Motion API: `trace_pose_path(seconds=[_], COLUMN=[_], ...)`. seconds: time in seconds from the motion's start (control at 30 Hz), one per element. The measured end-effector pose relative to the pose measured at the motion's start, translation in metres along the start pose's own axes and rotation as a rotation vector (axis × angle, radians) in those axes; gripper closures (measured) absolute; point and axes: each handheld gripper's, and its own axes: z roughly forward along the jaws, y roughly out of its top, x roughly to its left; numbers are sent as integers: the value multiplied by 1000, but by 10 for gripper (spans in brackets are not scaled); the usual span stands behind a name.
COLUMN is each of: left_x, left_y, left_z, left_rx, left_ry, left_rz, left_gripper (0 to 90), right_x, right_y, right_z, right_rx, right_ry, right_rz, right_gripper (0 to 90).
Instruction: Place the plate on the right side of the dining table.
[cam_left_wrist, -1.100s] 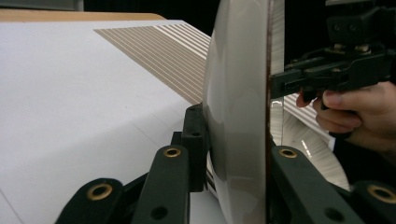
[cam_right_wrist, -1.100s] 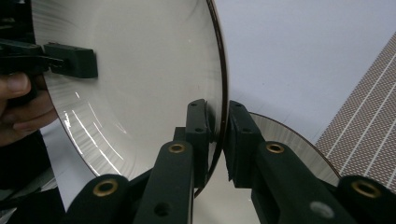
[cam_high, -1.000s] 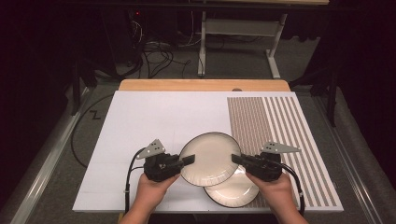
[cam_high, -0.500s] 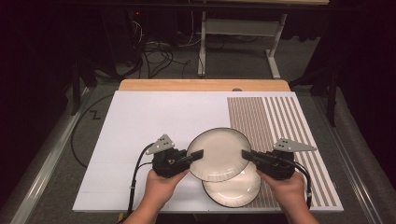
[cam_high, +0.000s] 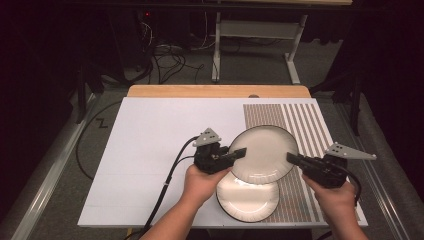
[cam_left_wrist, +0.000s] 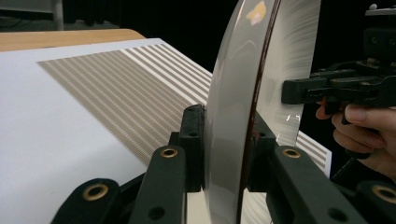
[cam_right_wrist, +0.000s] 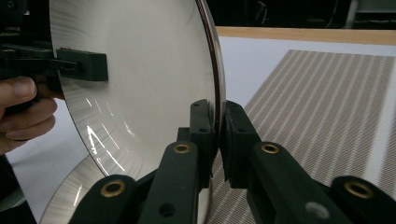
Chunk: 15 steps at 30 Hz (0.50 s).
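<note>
Two plates are in play, and the person carries one of them between both grippers. The upper plate (cam_high: 263, 154) hangs in the air above the desk (cam_high: 150, 150), pinched at opposite points of its rim: the left gripper (cam_high: 239, 152) bites its left edge, the right gripper (cam_high: 292, 158) its right edge. In the left gripper view the jaws are clenched on the rim, one pad on each face of the plate (cam_left_wrist: 233, 116), and the right gripper view shows the same clamp on the far edge of the plate (cam_right_wrist: 140, 79). Gripping on two sides likely keeps a wide, shallow, glossy dish from swinging or slipping, which a single pinch on a thin rim would risk.

The lower plate (cam_high: 247, 200) lies flat near the front edge of the desk, partly under the lifted one, straddling the white sheet and the striped mat (cam_high: 300, 120). The lifted plate sits over and slightly beyond it, so the pair reads as a stack being parted or formed; which of the two cannot be told from this moment.

Both plates are empty: their pale, dark-rimmed bowls show only reflections of light. The person's left hand (cam_high: 200, 184) and right hand (cam_high: 334, 196) hold the gripper handles from the near side of the desk.
</note>
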Motion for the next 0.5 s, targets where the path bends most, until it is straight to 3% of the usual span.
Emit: trace_pose_path(seconds=[0.23,0.5], left_x=[-7,-14], left_y=[11,20], left_z=[42,78], left_rx=[68,110], left_ry=[-53,-67], left_rz=[19,40], left_gripper=[741,734], right_x=[-26,-51], right_y=[-8,-17], right_z=[-24,-44], right_rx=[-7,-34], right_ry=[-57,-104], right_rz=[38,76], right_gripper=[863,866])
